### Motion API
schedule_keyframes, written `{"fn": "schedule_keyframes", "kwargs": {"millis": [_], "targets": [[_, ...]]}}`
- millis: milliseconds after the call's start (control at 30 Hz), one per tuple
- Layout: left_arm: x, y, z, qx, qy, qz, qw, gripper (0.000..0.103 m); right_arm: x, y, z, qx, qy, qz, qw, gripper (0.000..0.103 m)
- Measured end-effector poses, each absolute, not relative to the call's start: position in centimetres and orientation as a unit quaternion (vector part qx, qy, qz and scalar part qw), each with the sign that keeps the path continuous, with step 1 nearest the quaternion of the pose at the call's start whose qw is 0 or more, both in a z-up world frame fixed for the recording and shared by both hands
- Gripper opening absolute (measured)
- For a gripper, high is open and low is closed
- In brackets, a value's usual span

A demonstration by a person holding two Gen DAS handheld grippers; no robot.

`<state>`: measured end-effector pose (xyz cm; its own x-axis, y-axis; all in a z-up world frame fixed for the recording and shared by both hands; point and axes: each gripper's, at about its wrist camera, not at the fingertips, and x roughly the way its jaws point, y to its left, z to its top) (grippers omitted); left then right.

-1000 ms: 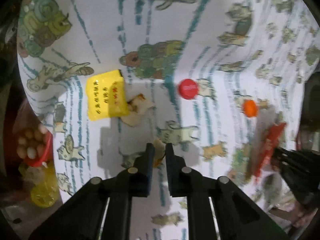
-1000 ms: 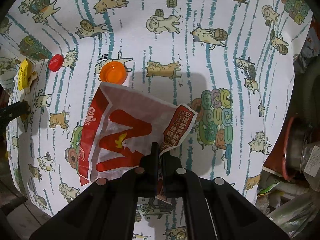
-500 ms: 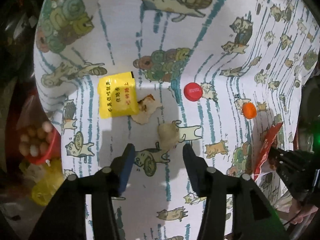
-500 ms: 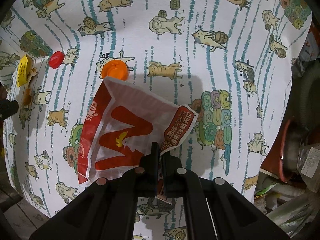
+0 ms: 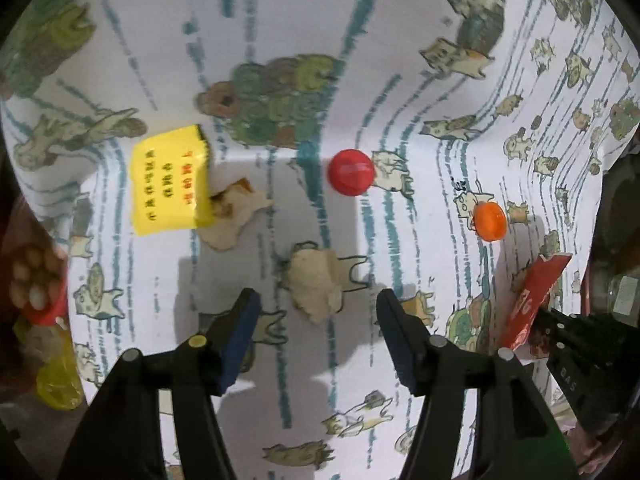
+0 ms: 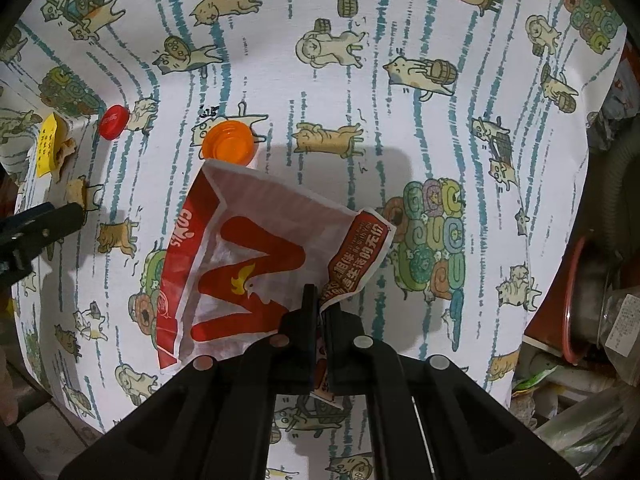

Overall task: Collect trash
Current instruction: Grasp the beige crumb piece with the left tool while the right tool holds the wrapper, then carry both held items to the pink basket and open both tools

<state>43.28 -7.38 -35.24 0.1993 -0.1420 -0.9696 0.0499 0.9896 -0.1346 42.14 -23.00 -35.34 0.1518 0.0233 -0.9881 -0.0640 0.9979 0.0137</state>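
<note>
Cat-print white, teal-striped tablecloth (image 6: 360, 160); red-and-white bag (image 6: 248, 264); yellow packet (image 5: 170, 182); red cap (image 5: 351, 172); orange cap (image 5: 489, 222).

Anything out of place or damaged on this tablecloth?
Litter is strewn on the tablecloth: two torn food scraps, one tucked under a yellow packet, plus red cap and orange cap. The wrapper is crumpled.

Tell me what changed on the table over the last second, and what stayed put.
The left gripper let go of the pale food scrap it had pinched; its jaws are opening, and the scrap now lies loose on the tablecloth between them. The right gripper kept its jaws clamped on the red-and-white paper bag. The yellow packet, red cap and orange cap did not move.
</note>
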Motion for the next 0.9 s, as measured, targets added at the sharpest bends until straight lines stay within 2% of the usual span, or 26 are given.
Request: {"fn": "schedule_keyframes", "kwargs": {"millis": [33,67,100,300,433,533,900], "targets": [[43.5,-7.7,-35.6,-0.03,0.634,-0.055,0.771,0.052,42.2,-23.1,-35.3,-0.016,0.65,0.029,0.759,0.004],[43.5,-7.9,-35.7,-0.018,0.629,-0.04,0.776,0.033,42.1,-23.1,-35.3,-0.016,0.65,0.029,0.759,0.004],[43.6,-8.1,-35.6,-0.003,0.628,-0.023,0.778,0.024,42.1,-23.1,-35.3,-0.018,0.65,0.029,0.759,0.004],[44.1,-7.6,-35.5,-0.013,0.627,-0.029,0.778,0.024,41.8,-22.8,-35.4,-0.024,0.647,0.031,0.761,0.004],[41.6,-4.5,-34.2,-0.011,0.624,-0.044,0.78,0.024,41.7,-22.6,-35.4,-0.023,0.648,0.03,0.761,0.004],[40.4,-3.4,-32.1,-0.017,0.614,-0.057,0.787,0.024,41.5,-23.2,-35.3,0.019,0.654,0.045,0.755,0.004],[32.5,-1.2,-23.9,-0.023,0.561,-0.045,0.826,0.024,35.6,-21.8,-26.9,0.051,0.583,0.093,0.805,0.004]]}}
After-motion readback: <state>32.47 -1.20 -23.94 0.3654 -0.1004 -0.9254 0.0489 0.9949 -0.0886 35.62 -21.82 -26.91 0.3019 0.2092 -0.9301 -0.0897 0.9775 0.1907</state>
